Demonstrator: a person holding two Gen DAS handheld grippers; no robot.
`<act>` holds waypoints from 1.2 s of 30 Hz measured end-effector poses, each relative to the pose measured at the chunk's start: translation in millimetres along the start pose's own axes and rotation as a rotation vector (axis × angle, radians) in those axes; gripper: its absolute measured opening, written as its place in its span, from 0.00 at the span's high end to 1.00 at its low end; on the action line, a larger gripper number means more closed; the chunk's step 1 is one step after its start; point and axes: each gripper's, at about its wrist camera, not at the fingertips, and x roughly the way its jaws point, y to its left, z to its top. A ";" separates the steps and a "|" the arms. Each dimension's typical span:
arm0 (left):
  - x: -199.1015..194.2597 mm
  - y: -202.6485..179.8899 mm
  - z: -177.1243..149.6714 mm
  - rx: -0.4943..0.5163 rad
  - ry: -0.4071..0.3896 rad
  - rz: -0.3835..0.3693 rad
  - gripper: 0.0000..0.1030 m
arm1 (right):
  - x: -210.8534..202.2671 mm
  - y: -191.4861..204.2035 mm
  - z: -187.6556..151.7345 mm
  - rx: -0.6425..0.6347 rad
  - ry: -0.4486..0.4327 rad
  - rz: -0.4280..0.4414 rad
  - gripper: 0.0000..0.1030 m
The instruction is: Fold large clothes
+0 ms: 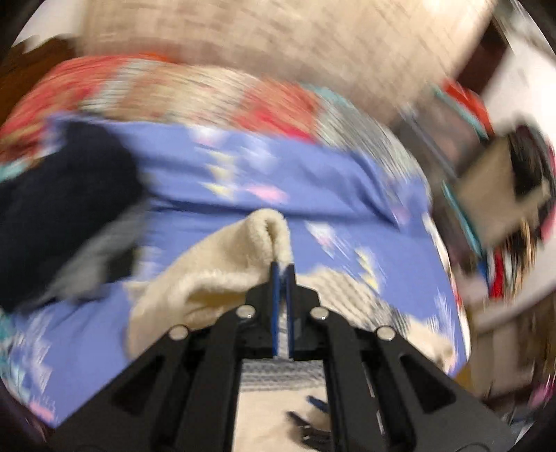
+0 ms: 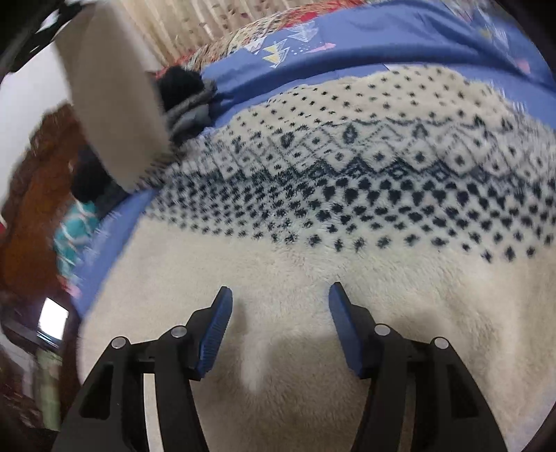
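A cream fleece sweater (image 2: 312,180) with a dark diamond pattern lies spread on a blue bedsheet (image 2: 312,59). My right gripper (image 2: 279,295) is open and empty, its blue fingers just above the plain cream part. My left gripper (image 1: 283,269) is shut on a cream fold of the sweater (image 1: 243,250) and holds it lifted above the blue sheet (image 1: 278,174). The left wrist view is blurred by motion. A lifted cream flap (image 2: 114,104) shows at the upper left of the right wrist view.
A dark navy and grey garment pile (image 1: 62,208) lies on the sheet at the left; it also shows in the right wrist view (image 2: 187,97). A red patterned quilt (image 1: 173,90) lies behind. Cluttered shelves (image 1: 504,180) stand at the right. A curtain (image 2: 208,17) hangs behind.
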 end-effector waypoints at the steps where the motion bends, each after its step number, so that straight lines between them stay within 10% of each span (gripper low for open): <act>1: 26.7 -24.9 -4.7 0.042 0.061 -0.028 0.93 | -8.2 -4.8 -0.1 0.024 -0.012 0.016 0.24; 7: 150.8 -80.2 -39.1 0.119 0.358 -0.050 0.83 | -52.9 -29.0 -2.2 0.107 -0.077 0.051 0.24; 13: 107.9 17.9 -59.4 -0.040 0.266 0.008 0.73 | -56.0 -64.0 52.3 0.238 -0.118 0.062 0.24; 20: 48.4 143.4 -163.7 -0.205 0.198 0.194 0.71 | 19.3 -96.6 151.8 0.291 0.007 -0.031 0.24; 22: 40.5 170.9 -197.0 -0.255 0.224 0.225 0.71 | 47.1 -99.2 161.5 0.315 0.078 -0.023 0.35; 23: 37.8 180.4 -209.3 -0.272 0.233 0.236 0.71 | 57.8 -96.9 164.5 0.313 0.110 -0.014 0.67; 24: 34.5 189.5 -223.1 -0.287 0.238 0.251 0.71 | 60.7 -91.4 168.0 0.293 0.118 -0.035 0.69; 31: 29.9 208.2 -254.8 -0.318 0.220 0.254 0.71 | -44.5 -104.6 186.0 0.266 -0.208 -0.166 0.69; 36: 52.2 178.3 -242.8 -0.277 0.226 0.188 0.71 | -44.6 -165.8 153.7 0.415 -0.099 -0.204 0.57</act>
